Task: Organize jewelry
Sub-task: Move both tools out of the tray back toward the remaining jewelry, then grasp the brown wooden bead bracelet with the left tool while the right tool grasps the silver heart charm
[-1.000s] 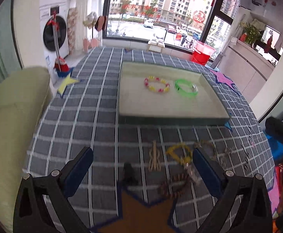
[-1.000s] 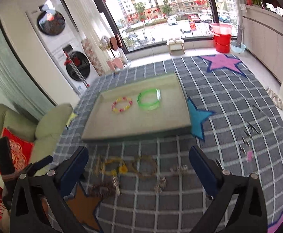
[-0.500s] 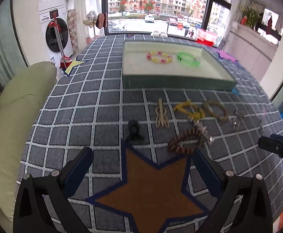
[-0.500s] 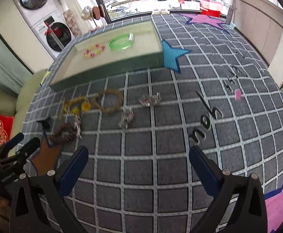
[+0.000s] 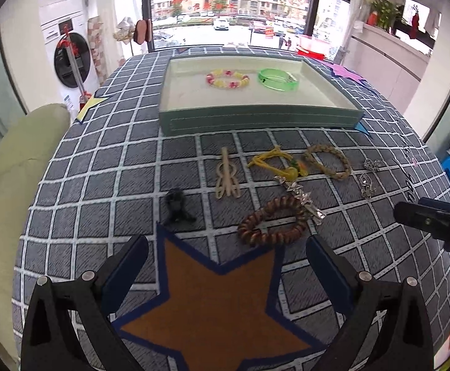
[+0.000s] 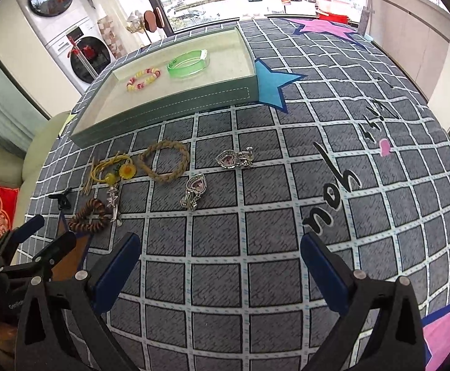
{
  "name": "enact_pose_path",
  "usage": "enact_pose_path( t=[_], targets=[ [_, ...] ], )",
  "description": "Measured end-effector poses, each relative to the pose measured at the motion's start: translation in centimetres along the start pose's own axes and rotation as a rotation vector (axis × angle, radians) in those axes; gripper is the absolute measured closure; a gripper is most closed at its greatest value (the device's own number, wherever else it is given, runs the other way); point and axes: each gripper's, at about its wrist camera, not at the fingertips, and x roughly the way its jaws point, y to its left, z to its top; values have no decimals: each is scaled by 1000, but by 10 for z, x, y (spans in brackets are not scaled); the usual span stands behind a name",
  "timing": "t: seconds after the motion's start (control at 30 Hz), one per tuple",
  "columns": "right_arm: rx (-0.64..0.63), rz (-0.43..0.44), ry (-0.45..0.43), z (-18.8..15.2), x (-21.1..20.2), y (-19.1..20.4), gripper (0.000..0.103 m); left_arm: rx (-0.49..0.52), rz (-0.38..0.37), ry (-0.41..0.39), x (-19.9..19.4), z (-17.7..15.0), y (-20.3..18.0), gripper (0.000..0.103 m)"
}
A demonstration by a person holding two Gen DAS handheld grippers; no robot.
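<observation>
Tools (image 5: 225, 266) above braided, beaded bracelets (image 5: 272, 224)

Bright daylight floods in through the large, slightly overexposed window (image 5: 225, 6) behind the grey checked tablecloth (image 6: 255, 247). Shadows are soft and faint. Both views are sharp at the centre; fisheye distortion curves the edges, with black vignetting at the corners.
</observation>
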Motion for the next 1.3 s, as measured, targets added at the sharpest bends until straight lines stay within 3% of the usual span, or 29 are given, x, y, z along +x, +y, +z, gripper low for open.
enact_pose_path(
  t=[0.2,0.4,0.47,0.57,0.67,0.73,0.8,1.0,1.07,1.13,1.17,1.3],
  targets=[
    [0,10,2,4,7,8,7,82,-12,-23,3,5,-15,0],
    [-19,0,11,9,18,20,24,114,-31,-20,8,6,-22,1],
    [-26,-3,16,11,22,24,27,117,-33,-17,10,6,-23,10],
    [-49,-25,12,14,26,29,31,121,-34,-5,14,5,-25,11],
    [-67,-48,7,17,28,33,37,134,-33,5,17,4,-27,24],
    [-79,-68,2,17,30,36,38,141,-36,11,19,3,-28,26],
    [-99,-88,-1,17,32,40,42,155,-37,12,19,3,-30,36],
    [-130,-115,-10,17,32,42,69,169,-45,12,19,0,-34,44],
    [-131,-111,-13,17,31,41,86,170,-57,11,19,0,-34,54],
    [-110,-93,-18,16,29,37,87,166,-62,12,19,0,-34,61],
    [-102,-85,-21,16,29,36,87,166,-65,10,18,0,-33,80],
    [-74,-55,-28,13,24,31,87,139,-104,21,17,1,-28,79]
  ],
)
